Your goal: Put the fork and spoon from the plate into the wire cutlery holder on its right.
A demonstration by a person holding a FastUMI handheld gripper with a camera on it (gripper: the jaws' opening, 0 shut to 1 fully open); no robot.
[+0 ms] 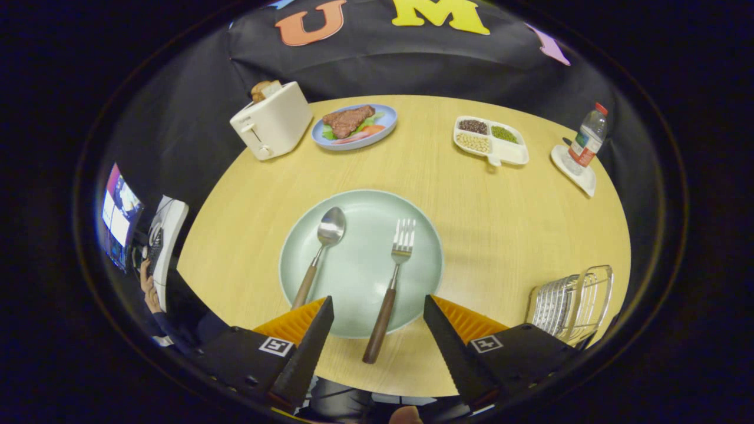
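- Your gripper [379, 309] is released: the two fingers stand wide apart and hold nothing, hovering above the near rim of the green plate [360, 282].
- The fork [392, 282] lies right between the fingers and just ahead of them. Its wooden handle hangs over the plate's near rim toward you, its tines point away. It looks like the natural first pick.
- Come down on the wooden handle rather than the thin metal neck; the handle is thicker and should give the pads more to bite on.
- The handle runs nearly along your line of sight, so the fingers already straddle it crosswise. Keep that alignment as you descend, so both pads meet it evenly.
- The overhanging end rests on the table [489, 235], so aim for the part raised at the rim, where there is likely room under it.
- The spoon [321, 253] lies on the plate's left half, its handle ending just beside your left finger. Take care not to nudge it as you close.
- The wire cutlery holder [574, 303] stands on the table to the right of the plate, just beyond your right finger. Lift well clear of its rim before you swing over.
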